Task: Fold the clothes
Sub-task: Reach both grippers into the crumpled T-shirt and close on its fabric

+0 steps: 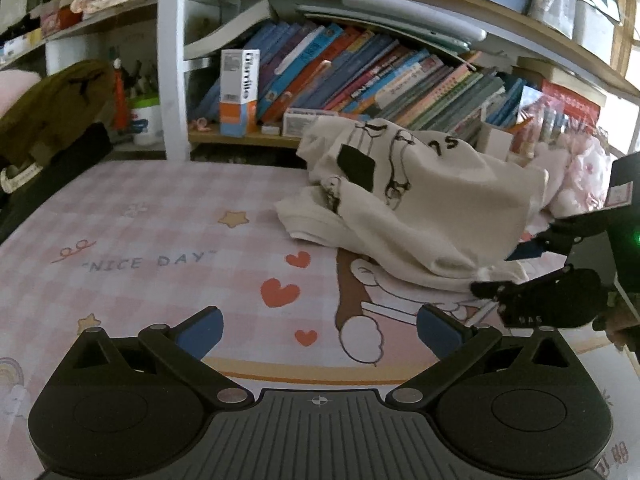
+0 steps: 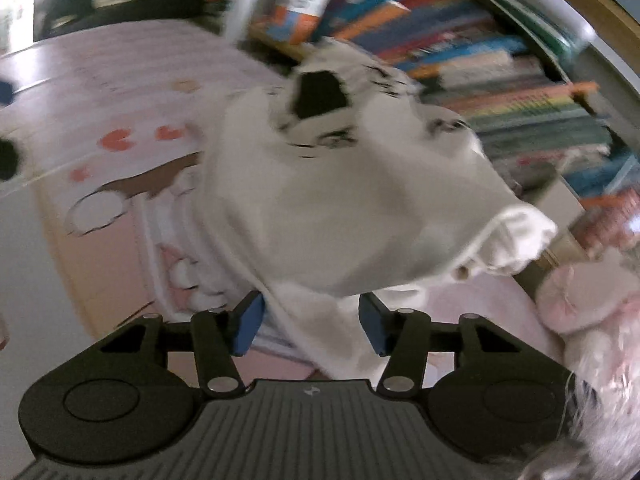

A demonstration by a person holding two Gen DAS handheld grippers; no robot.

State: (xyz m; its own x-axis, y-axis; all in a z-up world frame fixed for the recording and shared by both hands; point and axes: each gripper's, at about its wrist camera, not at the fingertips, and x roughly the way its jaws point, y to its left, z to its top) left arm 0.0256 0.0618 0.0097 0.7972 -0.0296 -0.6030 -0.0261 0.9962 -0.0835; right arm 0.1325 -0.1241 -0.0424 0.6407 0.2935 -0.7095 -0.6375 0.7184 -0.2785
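Lying crumpled on the pink checked cartoon-print bedsheet [image 1: 168,216], the cream cotton T-shirt with black line drawings [image 1: 420,200] is heaped near the wooden bookshelf of leaning books [image 1: 380,80], leaving bare sheet to its left. The left gripper [image 1: 318,330] hovers low, spread wide and holding nothing. The right gripper [image 2: 310,326], tilted, stands parted with the shirt's hem lying between its blue pads [image 2: 248,326]; blur hides any contact.

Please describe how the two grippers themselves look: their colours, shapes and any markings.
Both the left gripper and the right gripper are black, with a ribbed grey centre plate, two rounded discs, silver pivot rivets and blue pads on the fingers. A small crosshair mark sits on the left one's plate.
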